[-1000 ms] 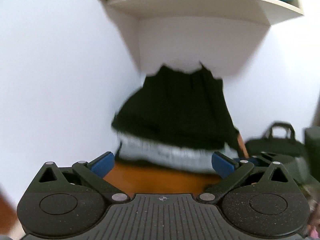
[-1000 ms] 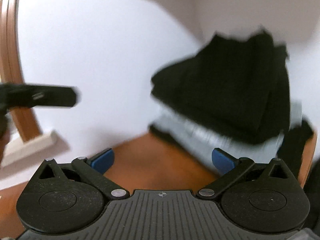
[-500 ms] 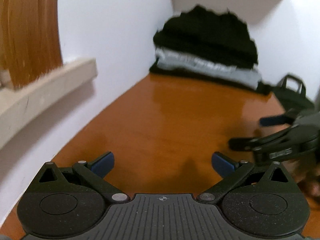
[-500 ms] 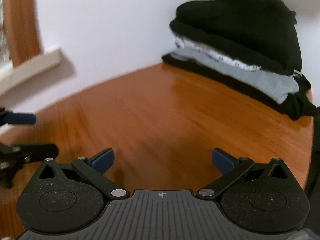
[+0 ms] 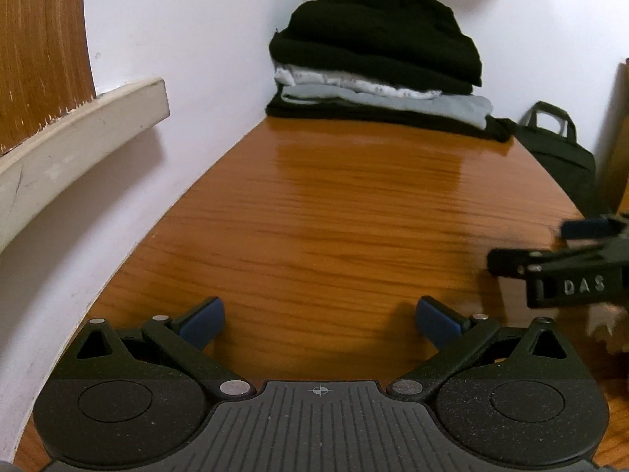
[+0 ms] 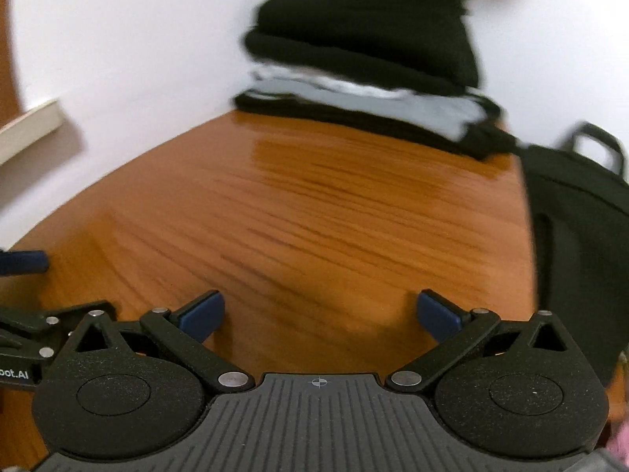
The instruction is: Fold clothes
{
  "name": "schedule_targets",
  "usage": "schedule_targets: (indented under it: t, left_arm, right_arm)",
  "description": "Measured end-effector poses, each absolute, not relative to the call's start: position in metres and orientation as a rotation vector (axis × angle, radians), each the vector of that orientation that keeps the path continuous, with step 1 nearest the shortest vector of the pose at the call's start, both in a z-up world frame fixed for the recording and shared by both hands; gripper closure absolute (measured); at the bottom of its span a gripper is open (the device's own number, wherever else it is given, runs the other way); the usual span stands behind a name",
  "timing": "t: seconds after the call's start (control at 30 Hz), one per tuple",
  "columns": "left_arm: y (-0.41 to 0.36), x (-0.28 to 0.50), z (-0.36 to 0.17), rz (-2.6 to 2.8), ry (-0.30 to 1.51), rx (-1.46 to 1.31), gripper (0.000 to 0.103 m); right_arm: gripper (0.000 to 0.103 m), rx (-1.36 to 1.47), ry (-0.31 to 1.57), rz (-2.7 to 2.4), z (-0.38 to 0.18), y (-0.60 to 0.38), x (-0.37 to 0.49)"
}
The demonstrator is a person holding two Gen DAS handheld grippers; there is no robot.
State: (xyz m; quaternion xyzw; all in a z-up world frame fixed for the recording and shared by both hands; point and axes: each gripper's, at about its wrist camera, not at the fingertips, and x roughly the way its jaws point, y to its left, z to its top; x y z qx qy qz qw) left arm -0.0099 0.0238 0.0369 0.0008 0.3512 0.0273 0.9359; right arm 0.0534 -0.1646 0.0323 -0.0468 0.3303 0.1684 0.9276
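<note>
Both the left gripper (image 5: 320, 316) and right gripper (image 6: 320, 312) gape wide and empty over bare table (image 5: 354, 216). The folded pile (image 5: 377, 67) sits well ahead, against the wall. I'd fetch the next garment and spread it flat between them.

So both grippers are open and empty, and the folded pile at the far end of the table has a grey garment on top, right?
Not quite. Both the left gripper and the right gripper are open and empty, but the top of the pile is a black garment; the grey garment lies lower in the stack. The left wrist view shows it most sharply.
</note>
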Motion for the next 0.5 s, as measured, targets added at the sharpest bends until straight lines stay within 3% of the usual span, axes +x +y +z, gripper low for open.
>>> schedule_targets:
  t: [0.5]
  left_arm:
    - [0.021,-0.014,0.038,0.043,0.721,0.006,0.000]
  right_arm:
    - [0.000,-0.032,0.682,0.168,0.031,-0.167,0.007]
